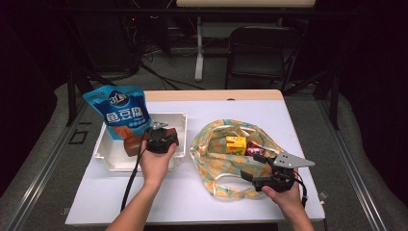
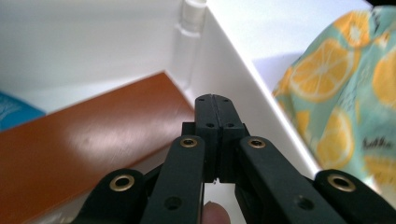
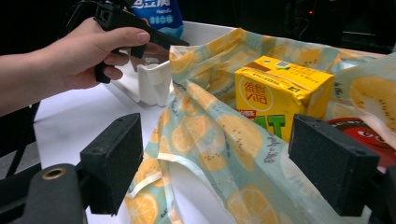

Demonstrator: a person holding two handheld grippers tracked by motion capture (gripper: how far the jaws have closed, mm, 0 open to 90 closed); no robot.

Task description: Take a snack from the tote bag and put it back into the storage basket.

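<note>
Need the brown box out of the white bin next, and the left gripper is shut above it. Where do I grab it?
Take the brown box by its raised near end, across the thin faces. Come from above: it lies tilted in the white bin, with the blue bag leaning at its far left. Open the shut left gripper first.

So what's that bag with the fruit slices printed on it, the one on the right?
It is a soft fabric bag, pale teal with orange and lemon slices printed all over. It lies slumped on the white table, mouth gaping, beside the white bin. Inside stand a yellow drink carton and a red packet. The right tool, jaws open, sits at its near rim with cloth between them, not pinched.
</note>
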